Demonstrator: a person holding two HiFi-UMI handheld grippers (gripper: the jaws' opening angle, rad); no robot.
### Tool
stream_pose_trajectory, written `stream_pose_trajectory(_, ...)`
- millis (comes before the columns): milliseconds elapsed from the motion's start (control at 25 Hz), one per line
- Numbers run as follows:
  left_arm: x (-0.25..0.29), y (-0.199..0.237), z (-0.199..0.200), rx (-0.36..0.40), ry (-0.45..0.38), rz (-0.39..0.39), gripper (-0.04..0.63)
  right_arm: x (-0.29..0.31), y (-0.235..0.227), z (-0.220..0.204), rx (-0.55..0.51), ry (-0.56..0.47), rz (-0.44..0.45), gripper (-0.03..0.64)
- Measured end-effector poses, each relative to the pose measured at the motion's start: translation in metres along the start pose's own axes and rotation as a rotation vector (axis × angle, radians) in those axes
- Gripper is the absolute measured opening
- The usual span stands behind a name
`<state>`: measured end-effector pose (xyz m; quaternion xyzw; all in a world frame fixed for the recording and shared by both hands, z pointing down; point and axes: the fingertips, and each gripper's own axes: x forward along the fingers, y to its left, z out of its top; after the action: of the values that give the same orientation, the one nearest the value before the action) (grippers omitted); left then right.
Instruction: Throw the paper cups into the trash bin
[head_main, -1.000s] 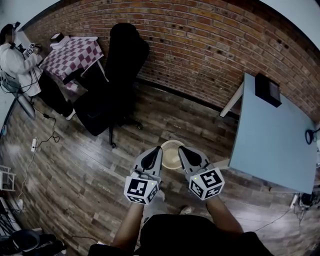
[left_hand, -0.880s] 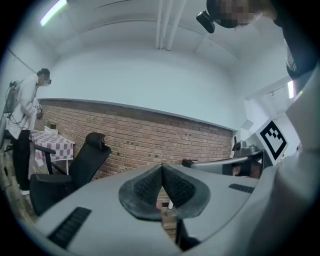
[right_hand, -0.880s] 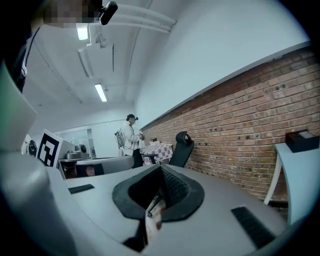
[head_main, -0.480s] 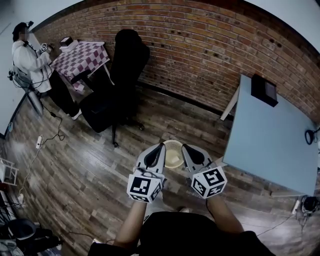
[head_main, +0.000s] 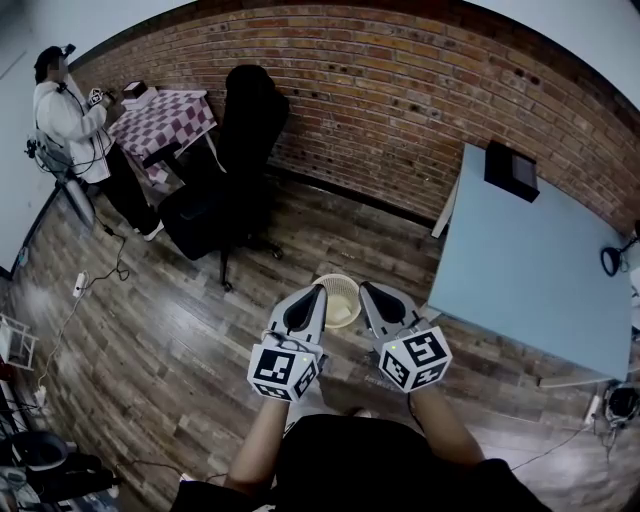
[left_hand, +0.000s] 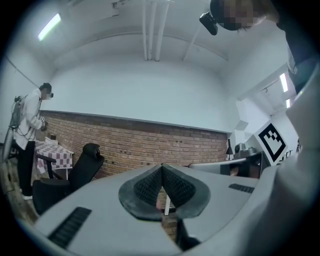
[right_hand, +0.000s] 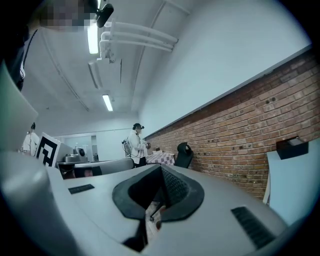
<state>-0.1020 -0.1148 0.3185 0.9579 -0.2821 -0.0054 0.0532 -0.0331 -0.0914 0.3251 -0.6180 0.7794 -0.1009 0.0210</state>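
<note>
Jaws pressed together, empty, on my left gripper (head_main: 317, 294) and right gripper (head_main: 367, 292), I hold both at frame centre flanking the trash bin (head_main: 342, 281), no paper cups visible, likely because nothing remains to drop.

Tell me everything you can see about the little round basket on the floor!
The trash bin is a small, round, cream-coloured basket, seemingly plastic, with slatted walls and an open top. It stands upright on the wooden floor, seen from above. In the head view, the tips of the left hand-held gripper and the right hand-held gripper cover its two sides. Its inside looks pale; whether any cups lie in it cannot be told.
</note>
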Motion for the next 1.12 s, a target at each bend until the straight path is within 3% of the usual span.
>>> stream_pose_trajectory(560, -0.042, -0.066, 0.002, 0.024, -0.001, -0.014, 0.003, -0.074, 0.026, 0.001, -0.023, -0.027, 0.025, 0.003)
stream_pose_trajectory(1120, -0.062, -0.093, -0.001, 0.042, 0.025, -0.010, 0.003, -0.104, 0.033, 0.001, -0.018, -0.037, 0.034, 0.003)
